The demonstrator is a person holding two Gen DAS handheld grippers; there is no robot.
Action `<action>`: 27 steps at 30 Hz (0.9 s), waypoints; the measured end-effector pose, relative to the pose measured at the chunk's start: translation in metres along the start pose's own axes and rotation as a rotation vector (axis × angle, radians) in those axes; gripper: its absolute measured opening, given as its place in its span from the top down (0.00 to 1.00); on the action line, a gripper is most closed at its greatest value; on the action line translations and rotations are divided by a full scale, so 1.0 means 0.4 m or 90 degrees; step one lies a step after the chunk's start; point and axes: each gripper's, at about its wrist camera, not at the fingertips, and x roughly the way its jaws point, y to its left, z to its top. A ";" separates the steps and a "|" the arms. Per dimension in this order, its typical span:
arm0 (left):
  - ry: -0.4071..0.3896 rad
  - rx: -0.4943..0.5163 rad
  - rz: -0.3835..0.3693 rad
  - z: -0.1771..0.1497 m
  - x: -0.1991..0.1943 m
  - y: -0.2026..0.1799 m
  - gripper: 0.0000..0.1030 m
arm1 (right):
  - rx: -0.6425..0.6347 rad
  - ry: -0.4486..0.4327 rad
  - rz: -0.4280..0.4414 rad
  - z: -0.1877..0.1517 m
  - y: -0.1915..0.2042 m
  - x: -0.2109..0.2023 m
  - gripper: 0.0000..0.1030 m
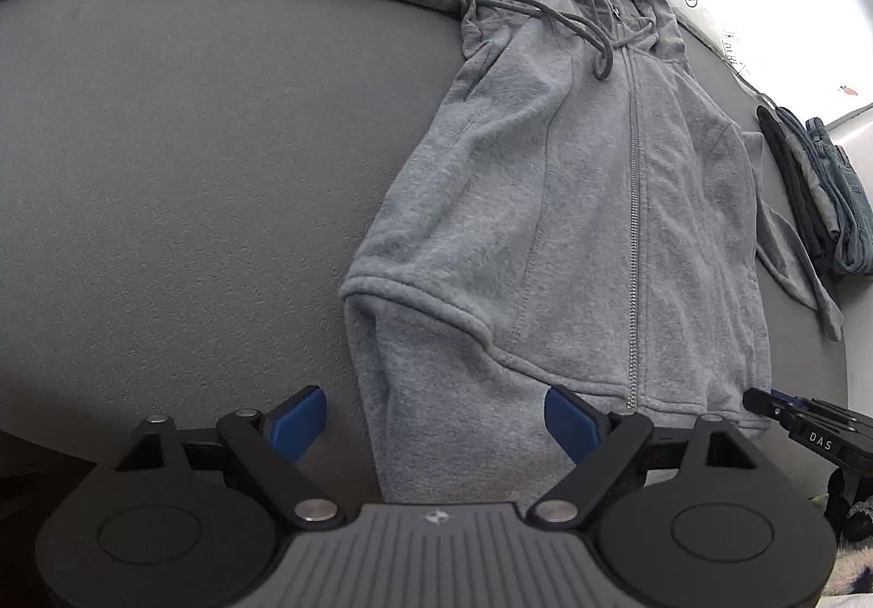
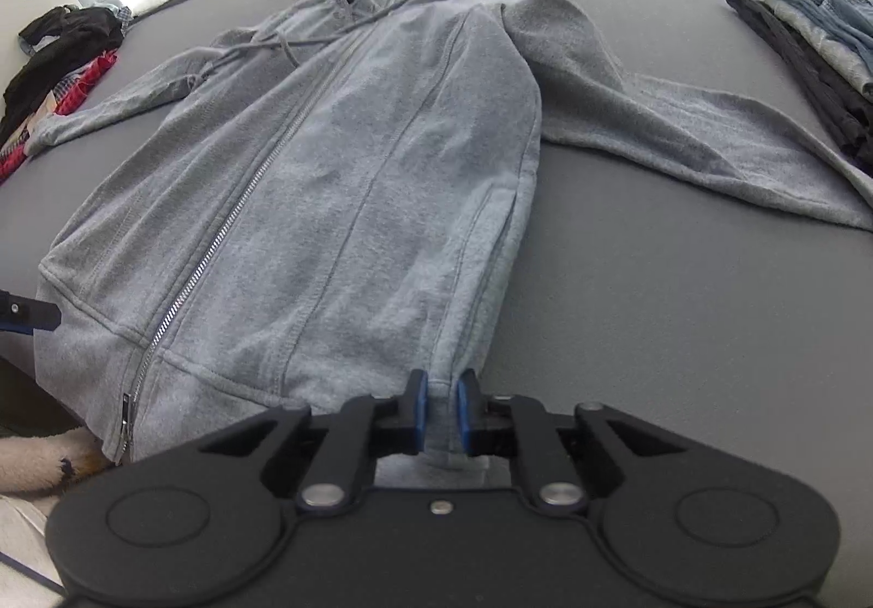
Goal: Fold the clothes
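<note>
A grey zip-up hoodie (image 1: 589, 204) lies front up on the grey table, hood at the far edge, both sleeves spread out sideways; it also shows in the right wrist view (image 2: 338, 182). My left gripper (image 1: 436, 422) is open, its blue pads on either side of the hoodie's bottom left corner, which hangs over the near edge. My right gripper (image 2: 439, 409) is shut on the hoodie's bottom hem at its right corner. The right gripper's tip also shows at the right of the left wrist view (image 1: 796, 417).
A stack of folded jeans and dark clothes (image 2: 818, 46) lies at the table's right side, also visible in the left wrist view (image 1: 824, 193). A heap of black and red clothes (image 2: 54, 67) lies at the left. The grey tabletop (image 1: 191, 171) spreads left of the hoodie.
</note>
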 end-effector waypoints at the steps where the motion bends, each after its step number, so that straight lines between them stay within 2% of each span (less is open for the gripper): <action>1: -0.004 0.010 0.000 0.004 -0.004 -0.010 0.15 | -0.005 -0.020 -0.001 0.005 -0.005 -0.027 0.90; 3: -0.013 0.031 -0.001 0.013 -0.012 -0.029 0.15 | -0.002 -0.049 -0.011 0.019 -0.027 -0.076 0.90; 5: -0.008 0.034 0.006 0.010 -0.011 -0.029 0.15 | 0.023 -0.058 -0.056 0.020 -0.070 -0.091 0.90; 10: 0.009 0.039 0.025 0.002 -0.006 -0.025 0.15 | 0.040 0.028 -0.247 0.019 -0.140 -0.011 0.80; 12: 0.016 0.041 0.032 -0.002 -0.004 -0.023 0.15 | 0.017 0.013 -0.268 0.021 -0.117 -0.022 0.74; 13: 0.019 0.043 0.036 -0.003 -0.003 -0.022 0.15 | 0.007 0.001 -0.258 0.021 -0.103 -0.028 0.59; 14: 0.022 0.044 0.040 -0.005 -0.002 -0.021 0.14 | -0.010 -0.016 -0.243 0.019 -0.077 -0.038 0.53; 17: 0.032 0.047 0.051 -0.010 0.000 -0.019 0.14 | -0.071 -0.046 -0.171 0.009 0.013 -0.047 0.49; 19: 0.038 0.059 0.051 -0.013 0.006 -0.019 0.14 | -0.135 -0.052 -0.098 -0.008 0.097 -0.035 0.36; 21: 0.045 0.094 0.051 -0.013 0.001 -0.021 0.14 | -0.215 -0.044 -0.044 -0.022 0.181 -0.017 0.26; 24: 0.050 0.160 0.071 -0.020 -0.013 -0.024 0.14 | -0.338 -0.031 0.028 -0.052 0.315 0.000 0.16; 27: 0.042 0.187 0.061 -0.030 -0.038 -0.009 0.14 | -0.417 -0.006 0.064 -0.078 0.399 0.017 0.12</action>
